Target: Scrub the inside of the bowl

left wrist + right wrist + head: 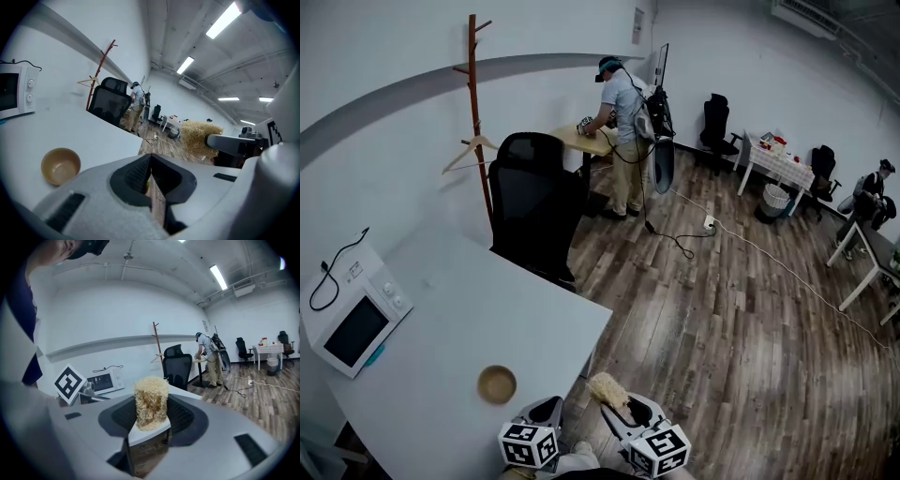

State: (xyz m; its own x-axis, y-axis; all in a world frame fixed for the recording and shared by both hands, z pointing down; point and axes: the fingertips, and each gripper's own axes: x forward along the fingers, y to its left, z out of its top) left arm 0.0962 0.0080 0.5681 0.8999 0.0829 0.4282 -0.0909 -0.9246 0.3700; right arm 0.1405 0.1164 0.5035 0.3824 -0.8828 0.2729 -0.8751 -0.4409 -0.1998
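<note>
1. The tan bowl (497, 384) sits upright on the white desk (469, 300), near its front edge and apart from both claws.
2. The left claw (149, 174) is clenched and empty, its jaws pressed together. It hovers just right of the bowl.
3. The right claw (151, 420) grasps a straw-coloured fibrous scrubber (151, 401), which stands up out of the jaws. It is past the desk's corner, above the wood floor (722, 328).
4. A microwave (352, 319) stands at the desk's left end, and a black office chair (534, 202) stands behind the desk.
</note>
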